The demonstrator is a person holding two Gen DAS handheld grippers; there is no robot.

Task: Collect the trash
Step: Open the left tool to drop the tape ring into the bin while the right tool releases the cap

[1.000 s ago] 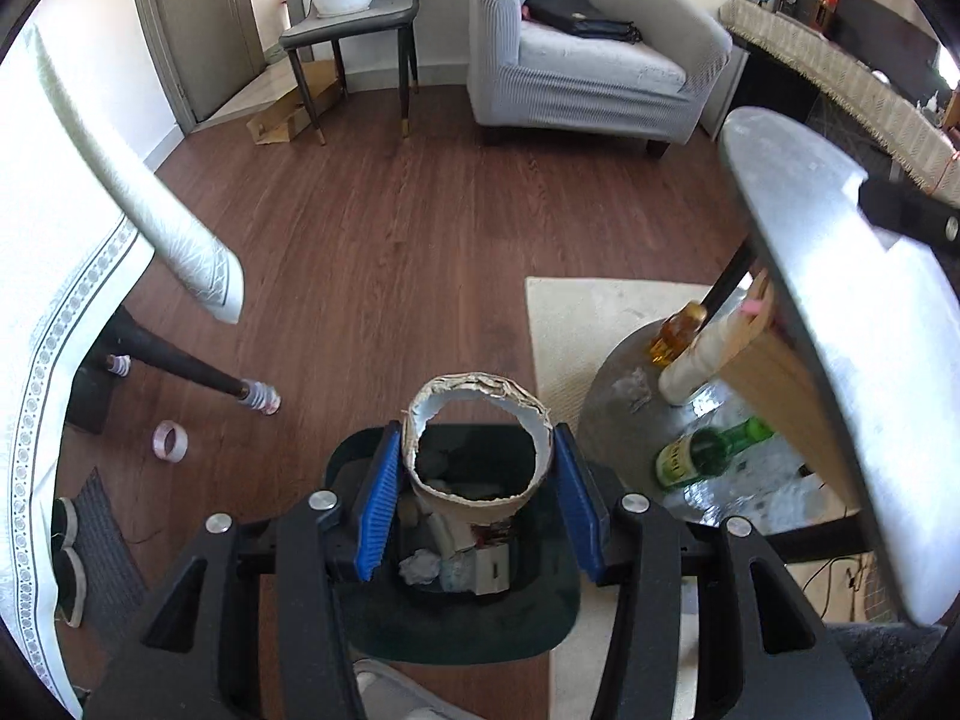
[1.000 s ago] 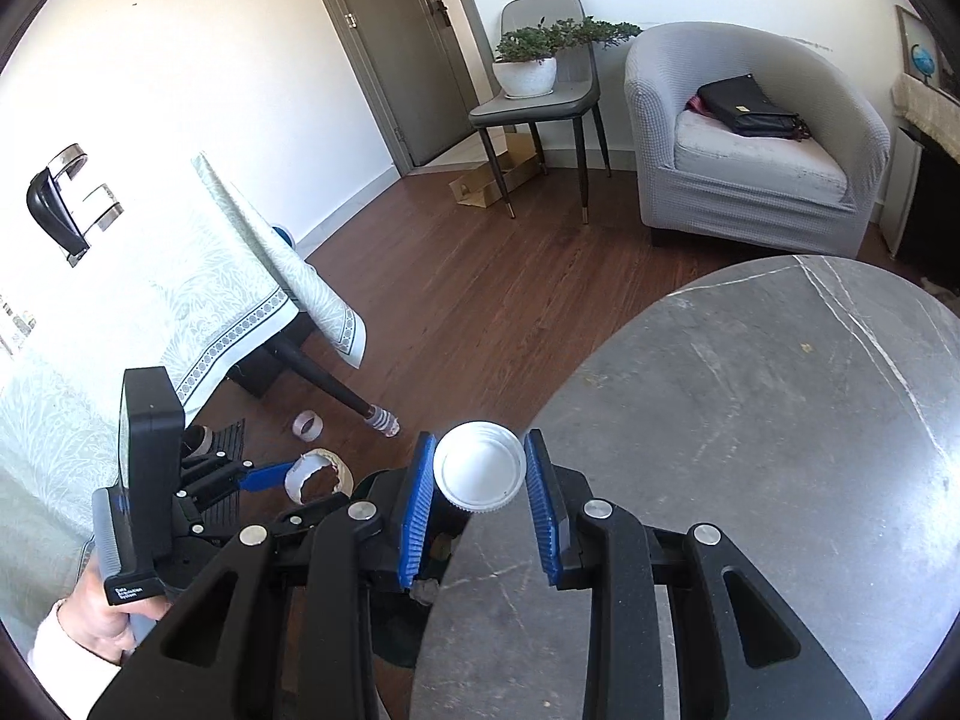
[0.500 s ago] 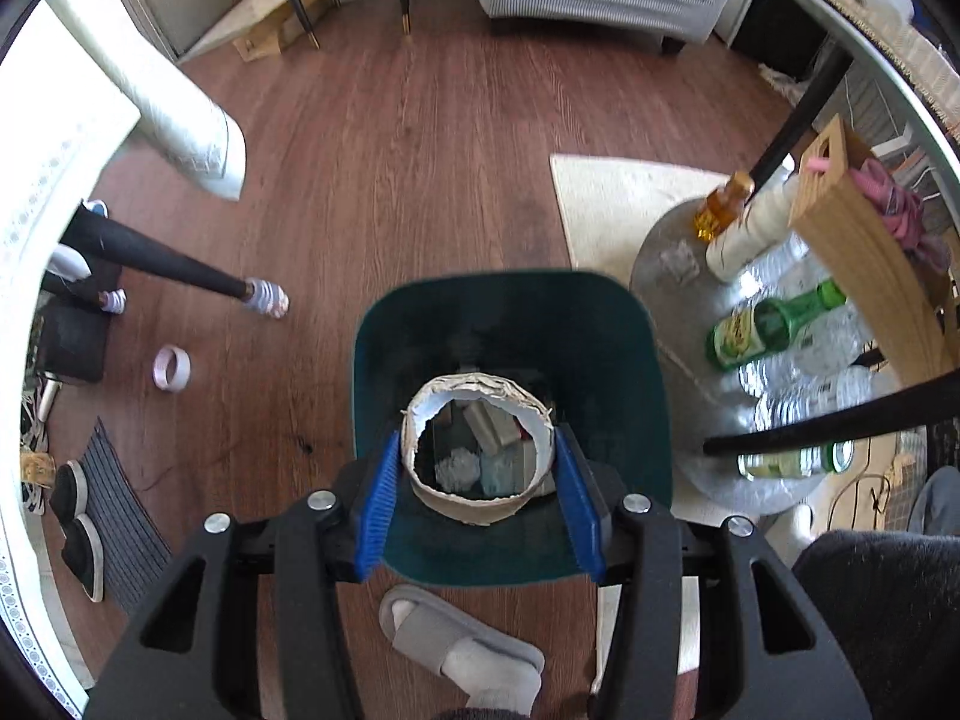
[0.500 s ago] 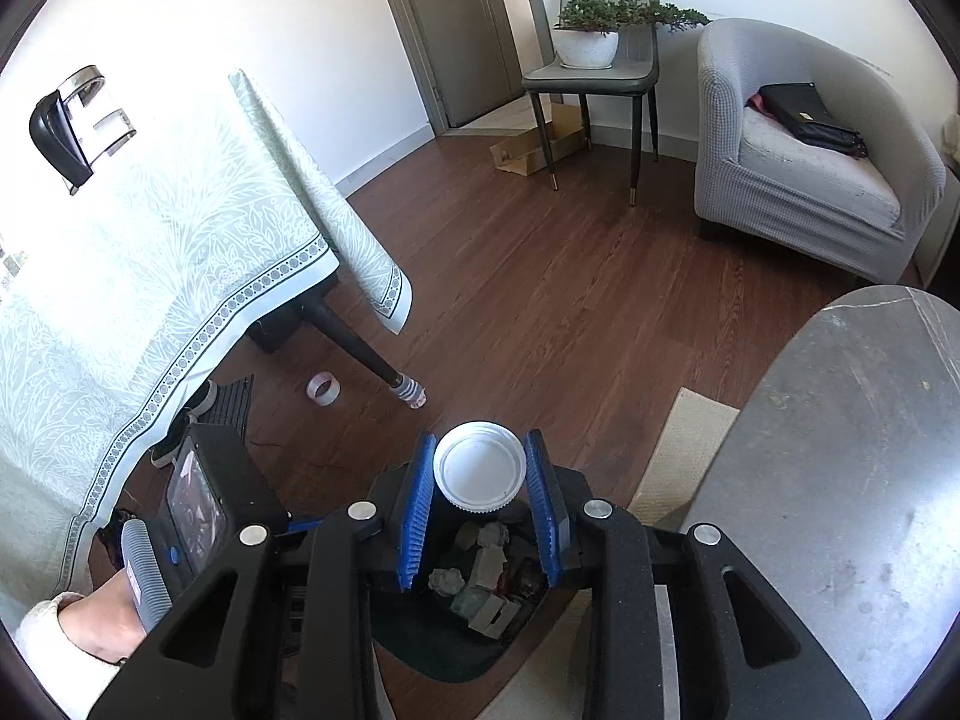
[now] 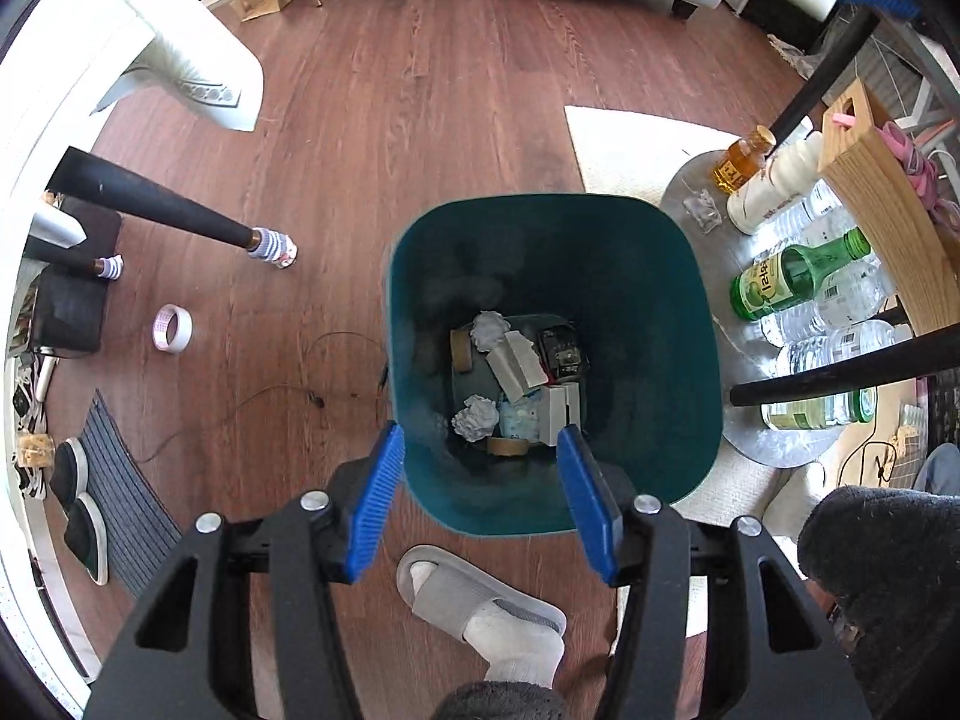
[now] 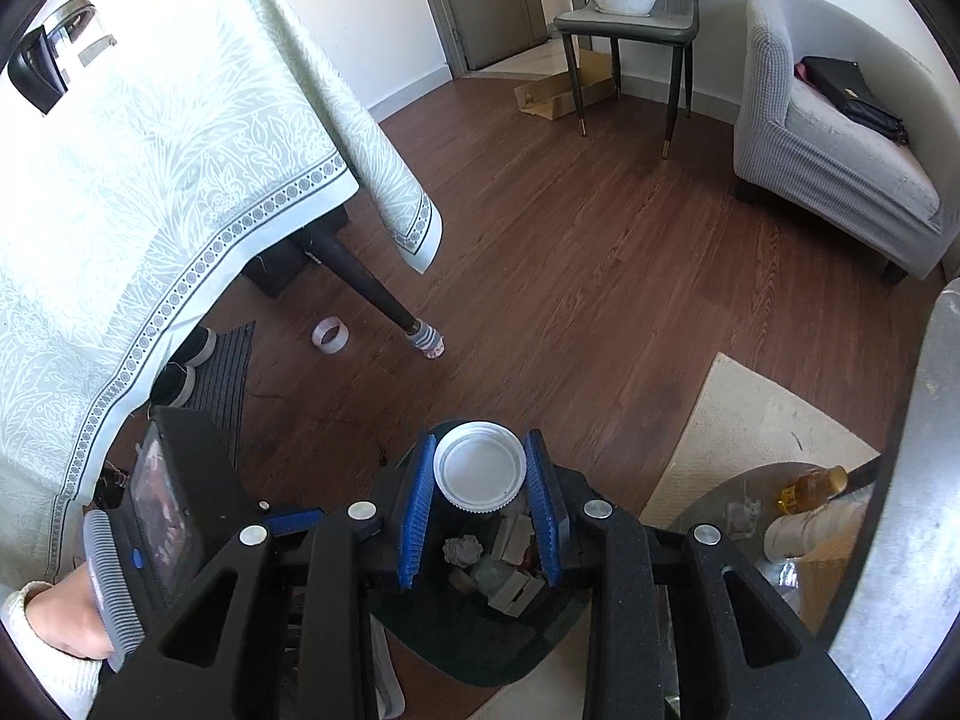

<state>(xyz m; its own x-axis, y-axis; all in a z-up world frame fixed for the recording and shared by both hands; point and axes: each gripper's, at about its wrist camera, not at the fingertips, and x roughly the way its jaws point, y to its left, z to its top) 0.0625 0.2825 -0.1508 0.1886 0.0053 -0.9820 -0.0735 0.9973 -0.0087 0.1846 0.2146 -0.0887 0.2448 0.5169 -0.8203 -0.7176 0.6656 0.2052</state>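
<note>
Dark wood floor [image 5: 420,120] fills both views, with a teal trash bin [image 5: 690,324] standing on it beside a cream rug [image 6: 750,420]. I have my left tongs [image 5: 480,498] pointing straight down over the bin's near rim, blue pads spread wide with nothing between them. My right tongs [image 6: 480,504] hang tilted above the same bin, clamped on a white-capped bottle [image 6: 480,471] seen end-on, cap facing the camera. Inside the bin lie crumpled paper balls [image 5: 475,417], small cardboard boxes [image 5: 513,363] and a tape core [image 5: 507,446].
</note>
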